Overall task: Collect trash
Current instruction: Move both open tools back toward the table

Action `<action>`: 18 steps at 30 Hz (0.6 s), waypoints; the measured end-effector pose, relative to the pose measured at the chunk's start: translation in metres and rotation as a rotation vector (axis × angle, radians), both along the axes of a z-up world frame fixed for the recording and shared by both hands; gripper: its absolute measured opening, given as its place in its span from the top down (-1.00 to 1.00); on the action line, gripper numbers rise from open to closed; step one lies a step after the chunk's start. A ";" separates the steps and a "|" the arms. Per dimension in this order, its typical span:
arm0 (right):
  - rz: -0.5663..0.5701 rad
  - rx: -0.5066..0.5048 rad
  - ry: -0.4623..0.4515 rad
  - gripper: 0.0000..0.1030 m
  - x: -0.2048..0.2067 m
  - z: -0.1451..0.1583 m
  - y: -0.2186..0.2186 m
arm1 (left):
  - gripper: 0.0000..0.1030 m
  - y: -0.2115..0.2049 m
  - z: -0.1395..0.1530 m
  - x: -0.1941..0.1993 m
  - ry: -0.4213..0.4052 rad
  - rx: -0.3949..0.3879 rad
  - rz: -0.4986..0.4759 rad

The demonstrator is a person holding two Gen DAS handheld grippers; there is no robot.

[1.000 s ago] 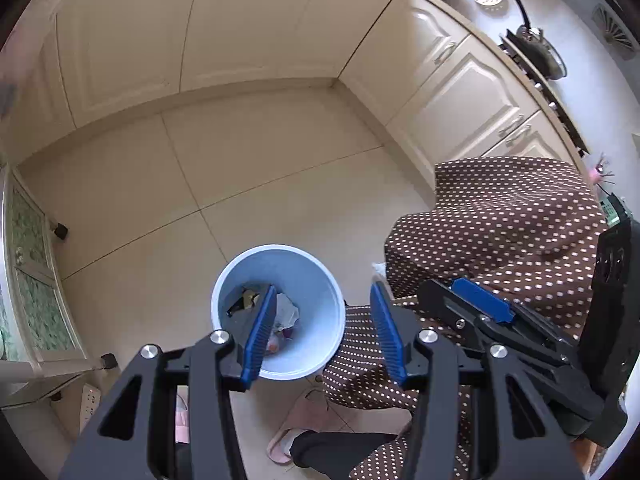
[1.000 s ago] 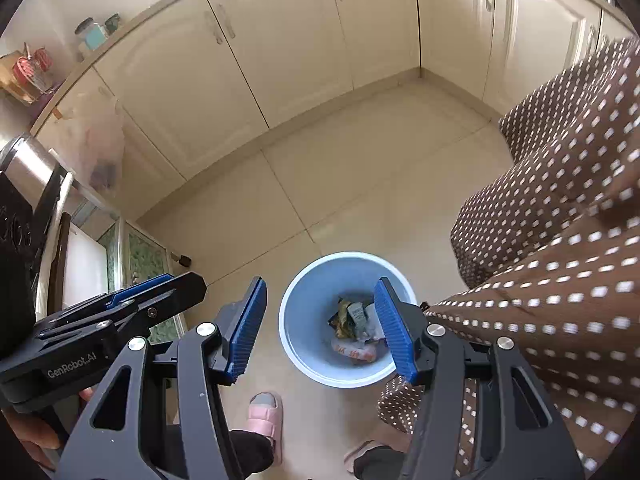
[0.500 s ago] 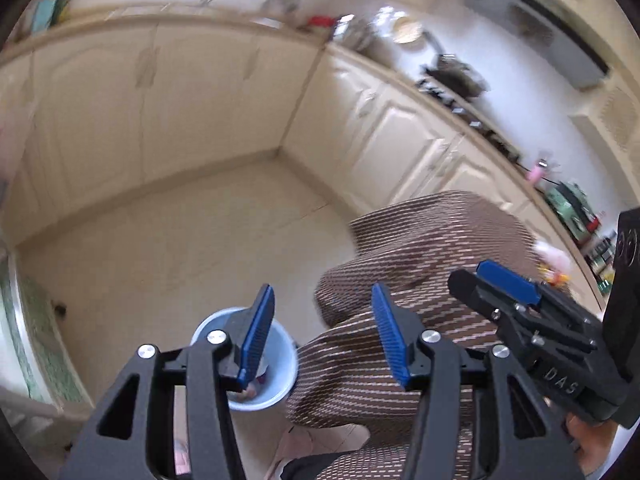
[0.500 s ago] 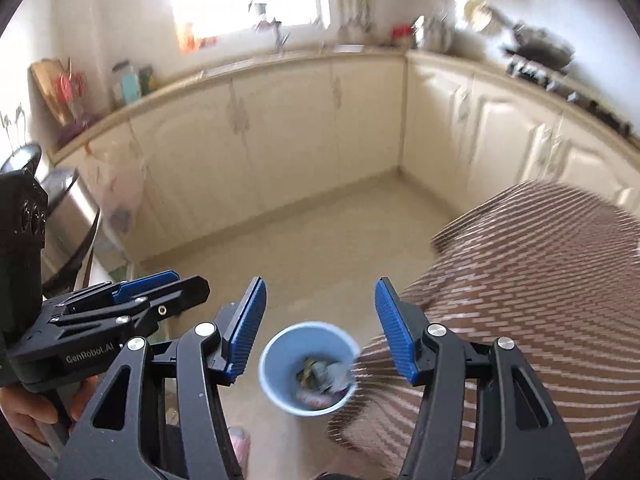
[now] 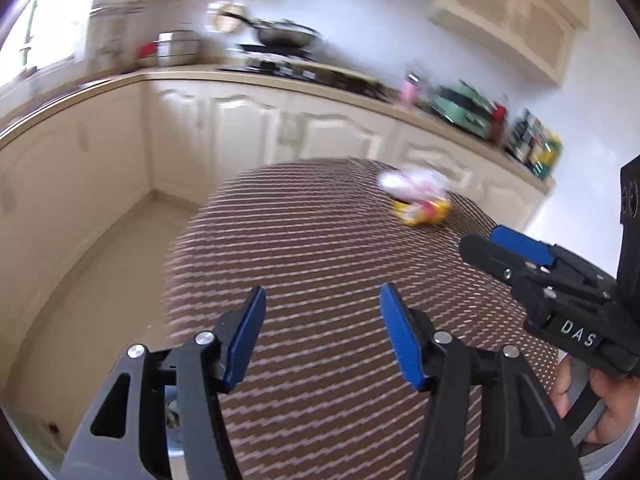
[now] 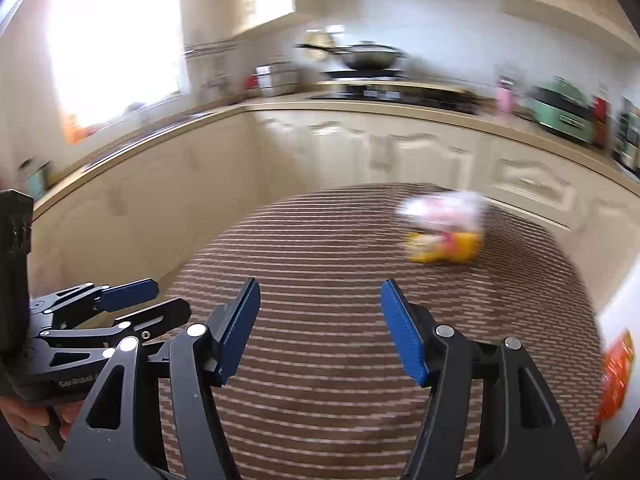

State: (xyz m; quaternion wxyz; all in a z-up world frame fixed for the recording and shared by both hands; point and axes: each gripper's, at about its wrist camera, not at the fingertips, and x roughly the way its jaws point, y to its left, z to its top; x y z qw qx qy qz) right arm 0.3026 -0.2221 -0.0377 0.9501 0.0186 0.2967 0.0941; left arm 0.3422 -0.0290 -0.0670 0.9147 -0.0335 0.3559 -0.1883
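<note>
Left gripper (image 5: 322, 332): jaws wide apart, nothing between the blue pads, aimed toward 12 o'clock.
Right gripper (image 6: 320, 326): jaws equally spread, empty, aimed toward 12 o'clock.
Right hand (image 5: 600, 408): wrapped around its gripper's handle, at 4 o'clock in the left wrist view.

Two grippers are seen, the left gripper (image 5: 322, 336) and the right gripper (image 6: 320, 330), each with two blue pads (image 5: 245, 336) spread apart. One table (image 5: 320, 248) under a brown dotted cloth is counted, with one blurred pile of trash (image 5: 418, 200) on it. One wok (image 6: 370, 56) and one green appliance (image 6: 564, 110) are counted on the counter.
</note>
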 end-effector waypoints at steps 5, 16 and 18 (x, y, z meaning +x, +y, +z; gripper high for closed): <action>-0.133 0.025 0.029 -0.18 0.018 -0.013 -0.076 | -0.14 -0.093 -0.014 0.039 0.028 0.072 -0.160; -0.225 0.062 0.122 -0.18 0.067 -0.045 -0.143 | -0.14 -0.174 -0.053 0.126 0.076 0.123 -0.240; -0.224 0.073 0.128 -0.18 0.074 -0.049 -0.148 | -0.14 -0.186 -0.058 0.139 0.079 0.113 -0.254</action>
